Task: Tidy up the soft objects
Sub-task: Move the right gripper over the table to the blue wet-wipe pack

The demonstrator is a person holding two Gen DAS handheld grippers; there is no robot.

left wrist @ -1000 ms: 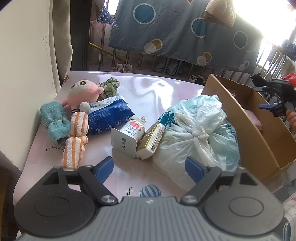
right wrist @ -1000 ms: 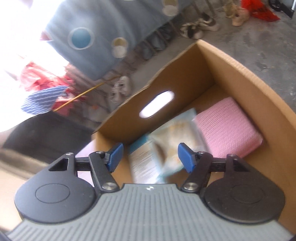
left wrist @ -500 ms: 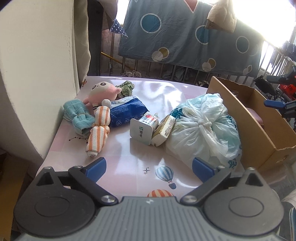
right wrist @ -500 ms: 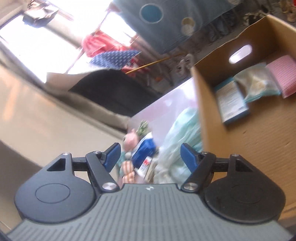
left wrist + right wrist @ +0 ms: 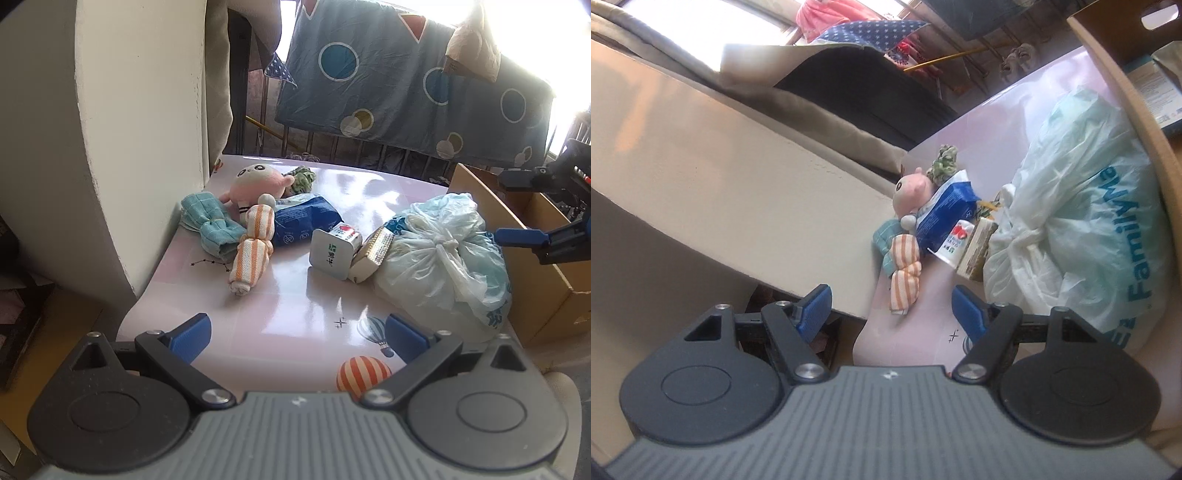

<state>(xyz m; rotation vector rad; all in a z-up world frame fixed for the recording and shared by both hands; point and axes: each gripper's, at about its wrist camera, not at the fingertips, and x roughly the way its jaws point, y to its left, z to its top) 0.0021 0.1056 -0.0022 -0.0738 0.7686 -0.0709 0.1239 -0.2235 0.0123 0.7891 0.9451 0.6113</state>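
On the pink table [image 5: 295,317] lie a pink plush doll [image 5: 255,181], a teal cloth bow [image 5: 210,229], an orange-striped cloth roll [image 5: 253,254], a blue tissue pack [image 5: 306,219], a green scrunchie [image 5: 303,176] and a tied white plastic bag [image 5: 439,258]. My left gripper [image 5: 297,334] is open and empty above the table's near edge. My right gripper [image 5: 892,308] is open and empty, tilted, facing the striped roll [image 5: 905,277] and the bag [image 5: 1082,236]. Its fingers [image 5: 517,236] show at the right in the left wrist view.
A white carton [image 5: 334,251] and a small snack pack [image 5: 371,253] lie against the bag. A cardboard box [image 5: 532,254] stands at the table's right, with a blue packet [image 5: 1156,88] inside. A cream wall [image 5: 110,147] borders the table's left. A blue sheet [image 5: 406,85] hangs behind.
My left gripper has pulled back from the table. My right gripper has swung out of the cardboard box and turned left toward the table's objects.
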